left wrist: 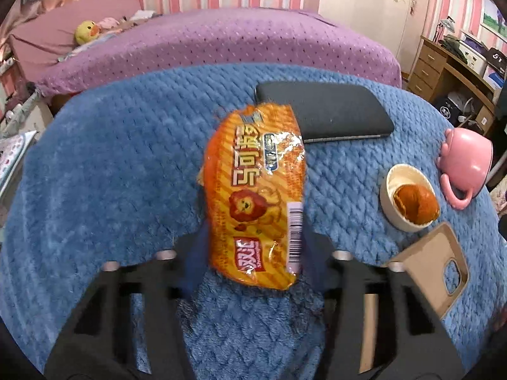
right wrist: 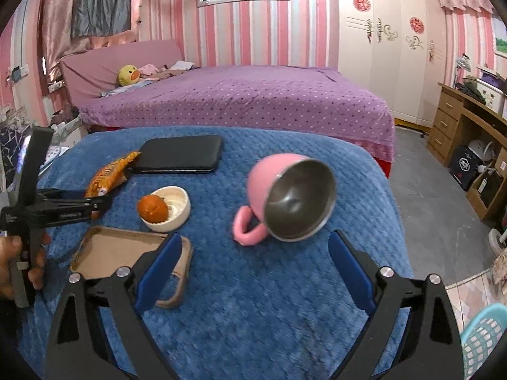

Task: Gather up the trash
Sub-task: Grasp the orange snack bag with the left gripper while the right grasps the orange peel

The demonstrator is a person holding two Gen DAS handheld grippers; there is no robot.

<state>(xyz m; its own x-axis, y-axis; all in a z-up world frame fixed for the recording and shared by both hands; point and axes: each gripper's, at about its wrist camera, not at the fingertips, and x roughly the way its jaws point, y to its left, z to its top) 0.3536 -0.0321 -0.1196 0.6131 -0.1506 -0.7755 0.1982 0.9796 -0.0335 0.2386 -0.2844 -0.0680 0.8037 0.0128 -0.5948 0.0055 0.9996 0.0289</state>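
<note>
Orange snack wrapper pinched at its lower end between blue pads of left gripper, jaws narrow and closed on it. Wrapper crinkled, printed with a lion and a barcode, stretching forward from the fingers over blue quilted cover; far tip overlapping the near edge of black phone. From right wrist view, same wrapper sticking out of left gripper, tip just beside phone; lifted or resting on cover: cannot tell.

Right gripper spread wide, nothing between blue pads, hovering over cover. Left finger over the corner of tan phone case, which lies open side up. Touching or not: cannot tell.

Cream bowl just beyond the case, orange-brown round item propped on its near-left rim. Looks like a fruit or a bun; cannot tell which. Same pair in left wrist view: bowl, round item, case just near of it.

Pink cup tipped on its side, steel-lined mouth facing the right gripper, handle down on the cover. In left wrist view, cup at far right, near the cover's edge.

Teal plastic basket at lower right, off the covered surface. Purple dotted bed behind, yellow duck plush near its head end.
</note>
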